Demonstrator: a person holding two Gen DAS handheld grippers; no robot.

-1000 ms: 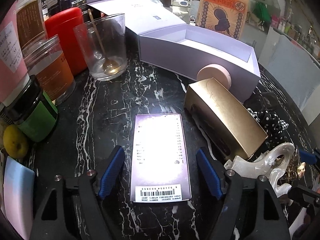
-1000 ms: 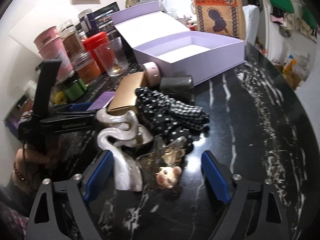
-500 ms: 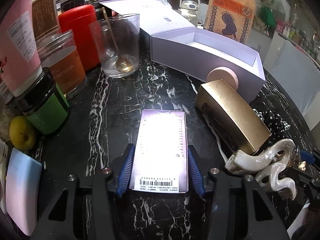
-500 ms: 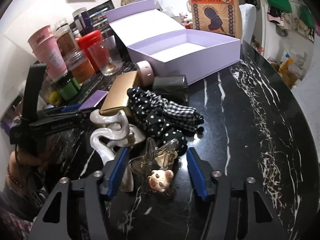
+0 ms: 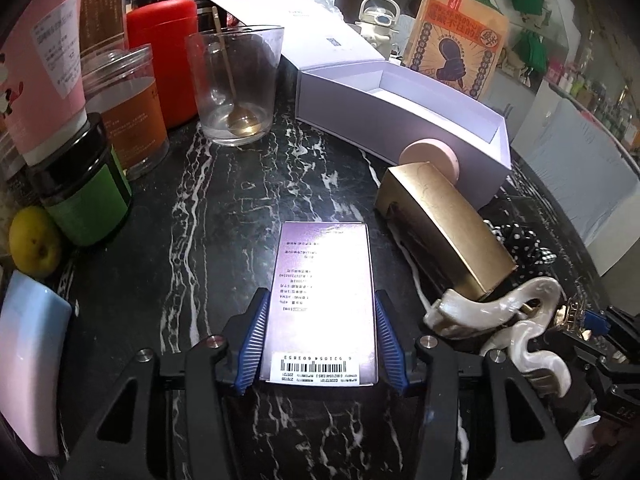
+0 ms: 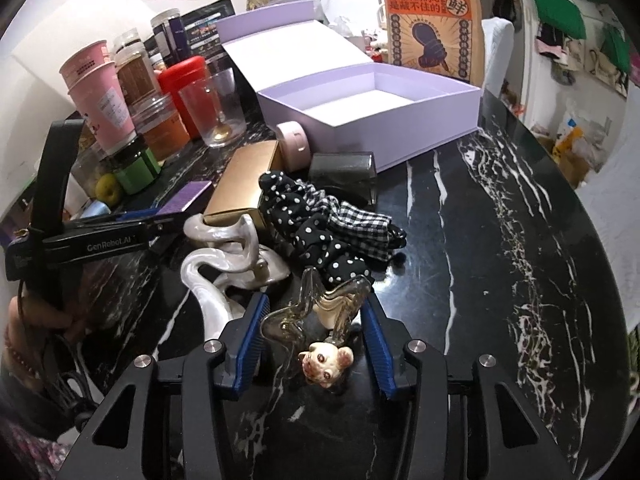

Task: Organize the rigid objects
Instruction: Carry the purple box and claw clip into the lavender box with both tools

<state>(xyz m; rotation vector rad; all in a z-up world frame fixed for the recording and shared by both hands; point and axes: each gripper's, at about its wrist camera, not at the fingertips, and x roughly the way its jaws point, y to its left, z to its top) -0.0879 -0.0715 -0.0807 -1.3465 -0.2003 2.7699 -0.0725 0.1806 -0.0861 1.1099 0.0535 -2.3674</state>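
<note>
— So, what is the left gripper (image 5: 322, 344) doing?

— Its blue fingers (image 5: 253, 344) are pinching the long sides of a flat purple box (image 5: 325, 300), which is lying label-up on the black marbled counter (image 5: 224, 216) at the near middle, barcode end toward the camera.

— And the right gripper (image 6: 316, 344)?

— Its fingers (image 6: 376, 348) are pinching a clear hair claw (image 6: 316, 312), the pads pressing on it from both sides. A small pale animal-face charm (image 6: 326, 362) is sitting just in front of the claw, between the fingers; whether it is part of the claw I cannot tell.

— What is lying around them?

— Just left of the clear claw, a pearly white hair claw (image 6: 224, 264) is resting against the near end of a gold box (image 6: 244, 188). Beyond the clear claw, dotted and checked black-and-white fabric scrunchies (image 6: 320, 220) are piling up, with a dark glass container (image 6: 344, 168) behind them.

— Where is the storage box?

— A lilac box (image 6: 372, 120) is standing open at the far middle of the counter, lid folded back. A pink round case (image 6: 294, 146) is leaning near its front wall, beside the gold box.

— Anything on the left?

— A drinking glass (image 5: 236, 84) with a gold spoon (image 5: 236, 116) in it, a red canister (image 5: 164, 60), jars and pink cups are crowding the far left edge.
</note>
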